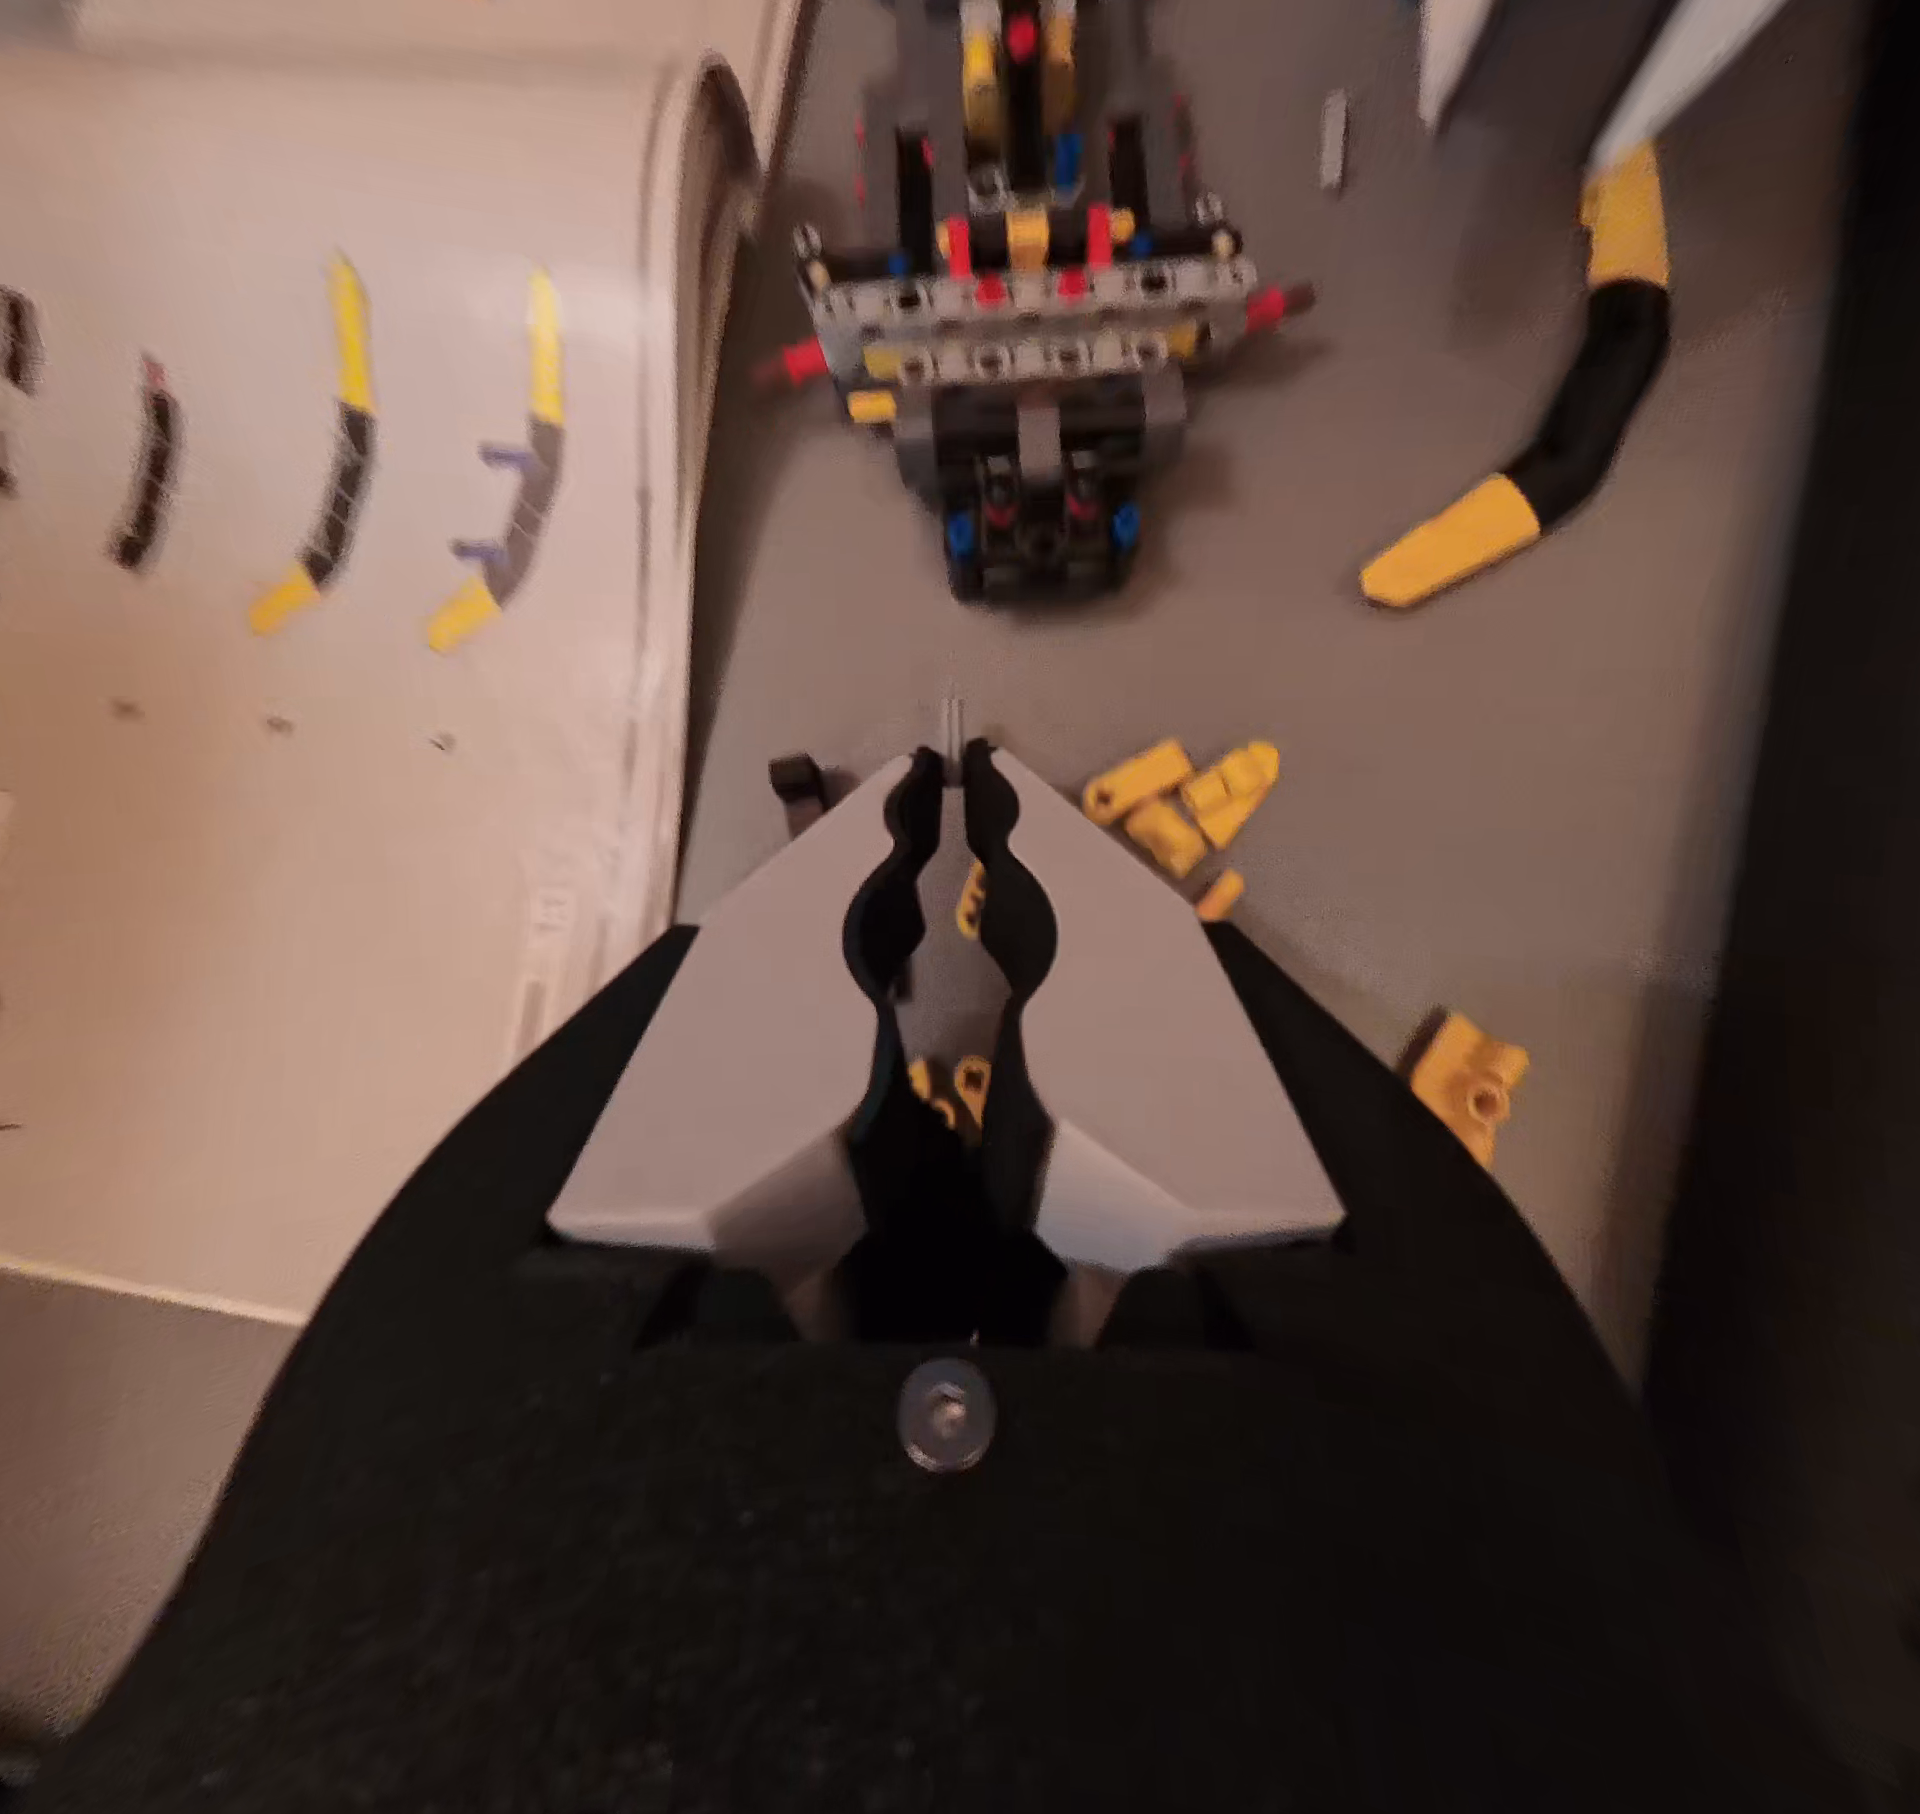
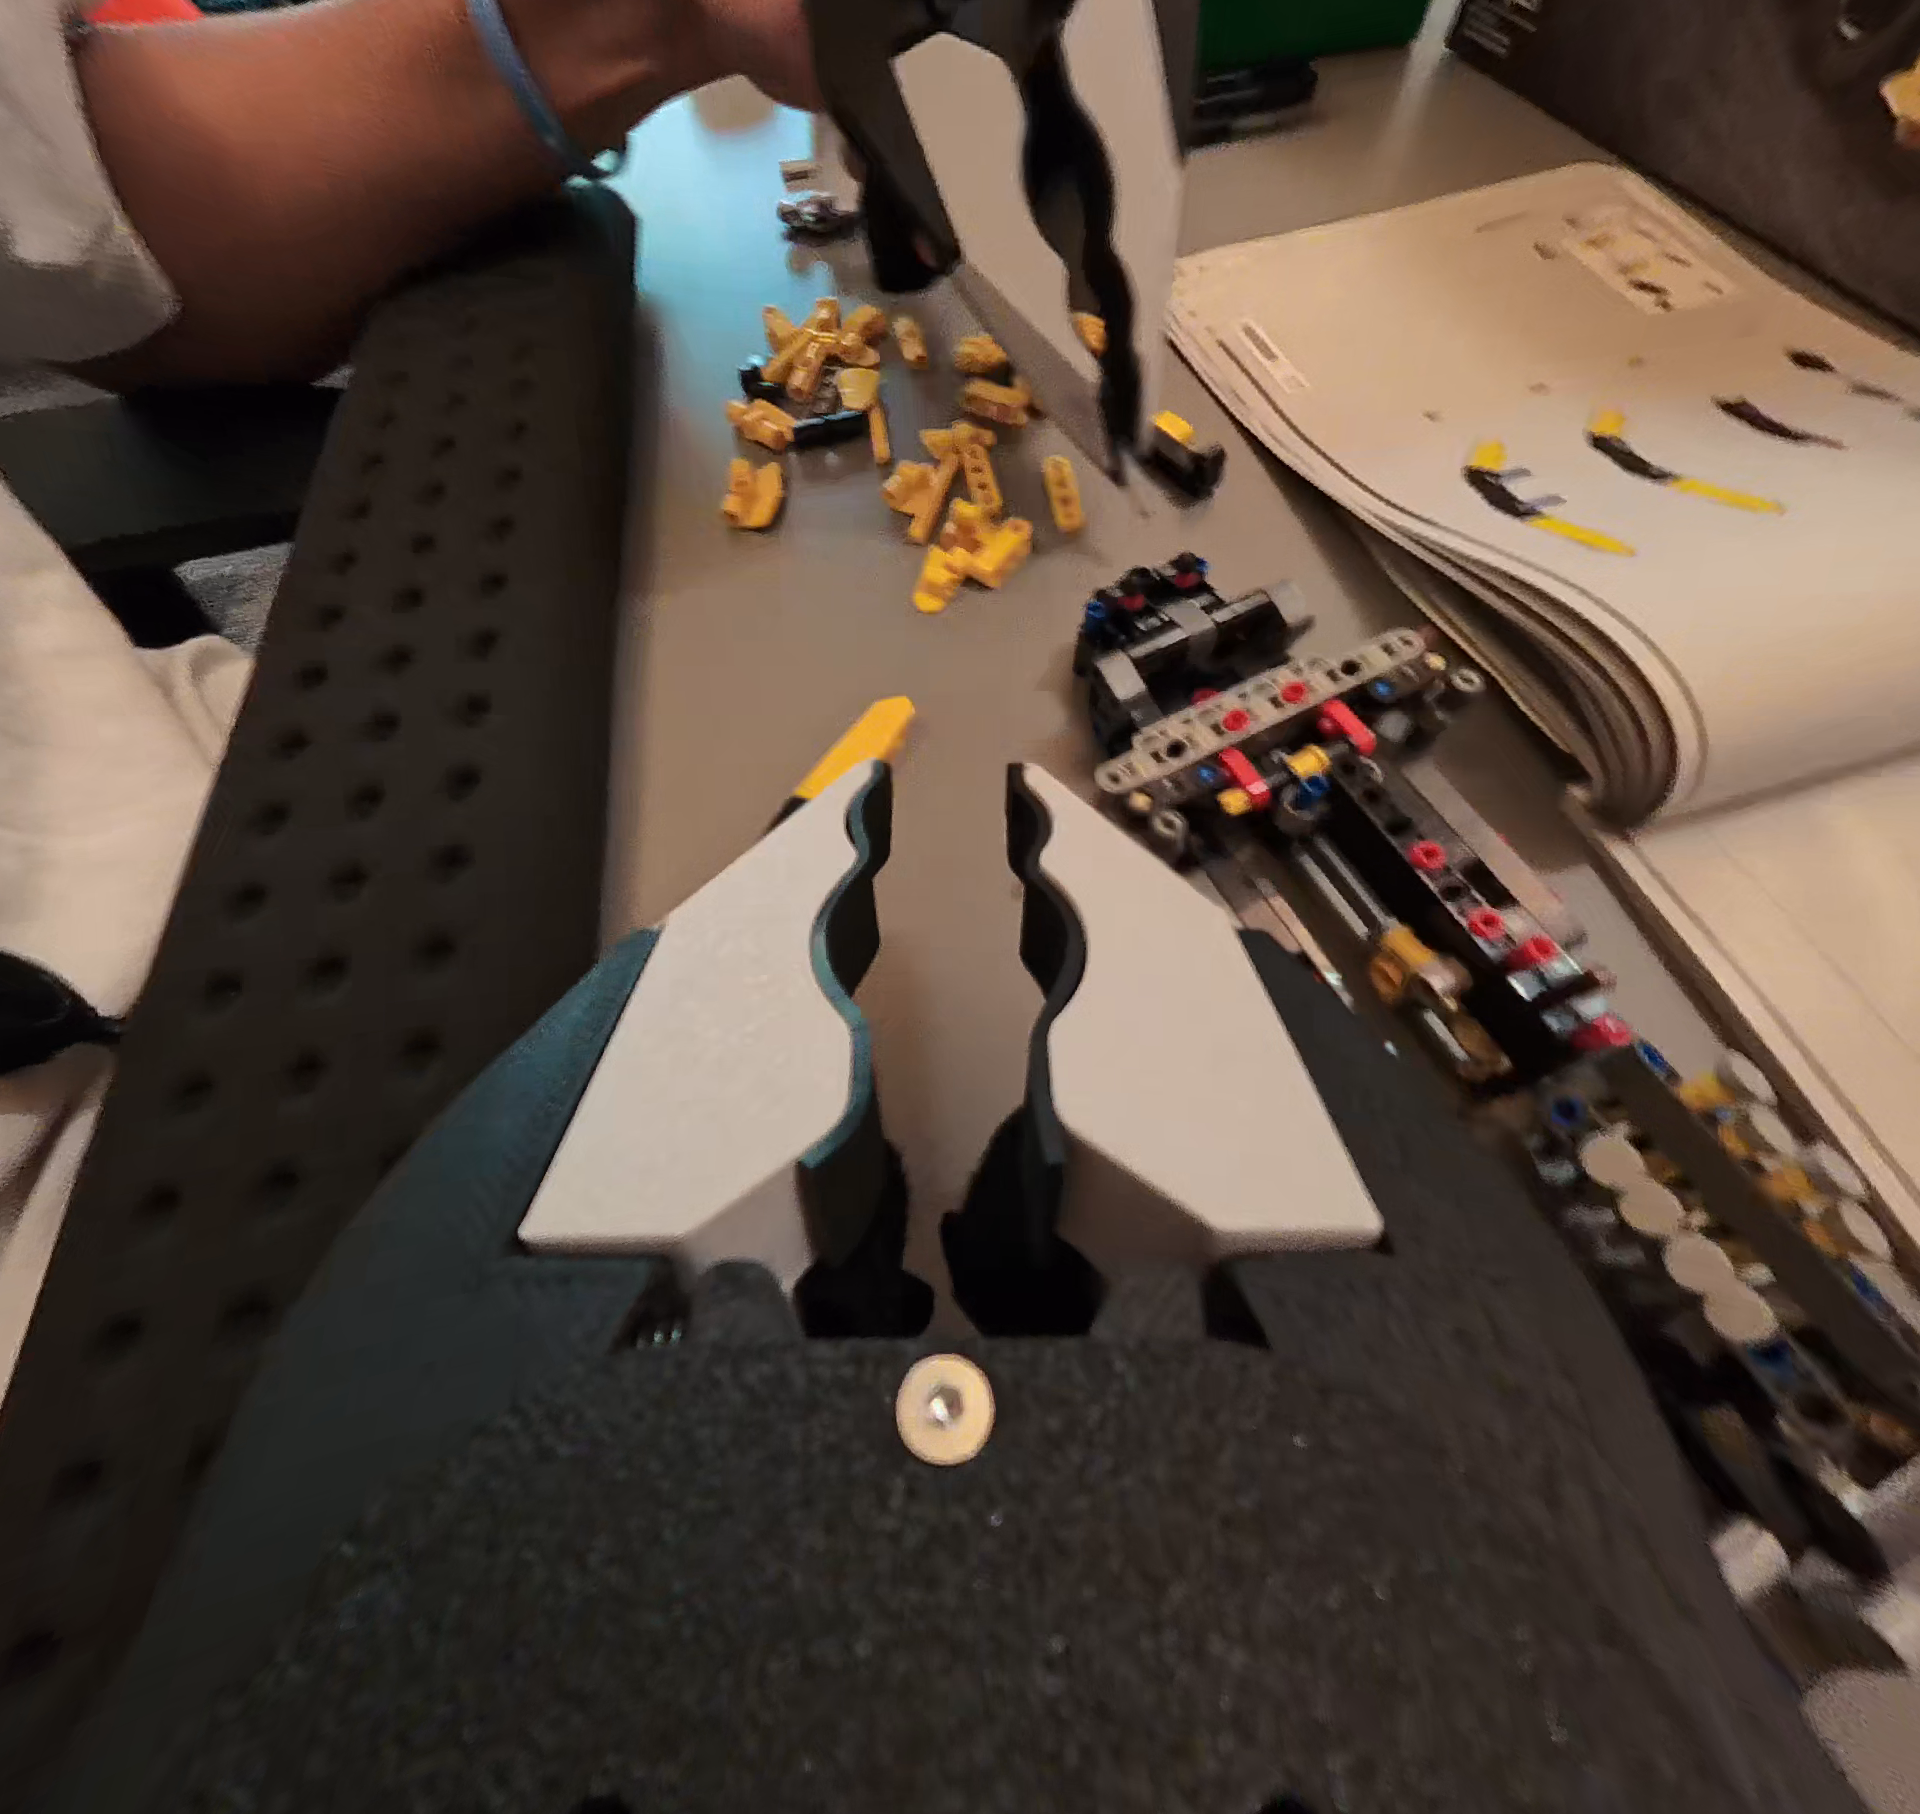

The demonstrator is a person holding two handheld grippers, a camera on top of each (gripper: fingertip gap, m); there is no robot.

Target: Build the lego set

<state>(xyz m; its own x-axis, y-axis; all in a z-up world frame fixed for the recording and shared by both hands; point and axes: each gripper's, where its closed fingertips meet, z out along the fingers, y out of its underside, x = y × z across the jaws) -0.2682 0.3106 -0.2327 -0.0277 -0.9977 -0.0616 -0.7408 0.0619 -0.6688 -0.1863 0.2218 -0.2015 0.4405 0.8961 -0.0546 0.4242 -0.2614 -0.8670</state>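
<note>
Black claw (image 2: 948, 777), grey fingers (image 2: 727, 1016) (silver screw (image 2: 943, 1407)).

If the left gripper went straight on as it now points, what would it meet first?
Probably the black front end of the lego build, directly ahead of the left gripper across bare table; depth is unclear.

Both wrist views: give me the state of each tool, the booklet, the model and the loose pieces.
Left tool: shut on a thin grey pin, tips at the table.
Right tool: open, empty.
Instruction booklet: lying open.
Lego model: partly built, flat on the table.
Yellow pieces: loose, scattered.
</note>
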